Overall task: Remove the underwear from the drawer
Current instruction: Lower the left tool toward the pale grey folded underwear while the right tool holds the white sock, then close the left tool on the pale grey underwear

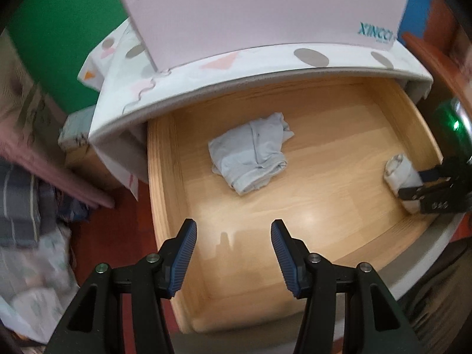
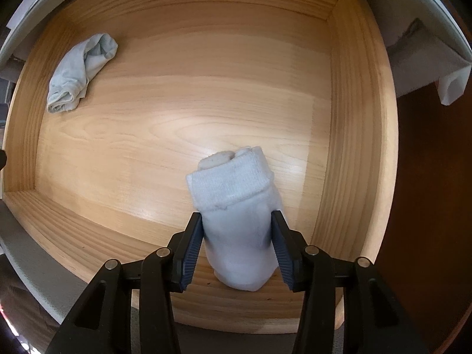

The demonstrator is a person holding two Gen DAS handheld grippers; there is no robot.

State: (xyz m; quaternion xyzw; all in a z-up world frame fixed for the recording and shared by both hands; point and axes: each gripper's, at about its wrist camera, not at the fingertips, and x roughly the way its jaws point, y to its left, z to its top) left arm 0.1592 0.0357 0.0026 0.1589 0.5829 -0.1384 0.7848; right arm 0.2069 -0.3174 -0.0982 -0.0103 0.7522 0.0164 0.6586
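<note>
A pale blue folded underwear [image 1: 250, 153] lies on the wooden floor of the open drawer [image 1: 339, 177], toward its back; it also shows in the right wrist view [image 2: 79, 73] at the far left. My left gripper [image 1: 233, 230] is open and empty, above the drawer's front left, short of the underwear. My right gripper [image 2: 236, 221] is shut on a rolled white sock bundle [image 2: 236, 206] near the drawer's front right wall; the same gripper [image 1: 413, 183] and sock bundle [image 1: 398, 171] show in the left wrist view.
The cabinet top [image 1: 265, 59] with a patterned cover overhangs the drawer's back. A pale box [image 1: 265, 8] stands on it. Bedding and clutter [image 1: 29, 206] lie on the left. The drawer's wooden walls [image 2: 354, 118] enclose the floor.
</note>
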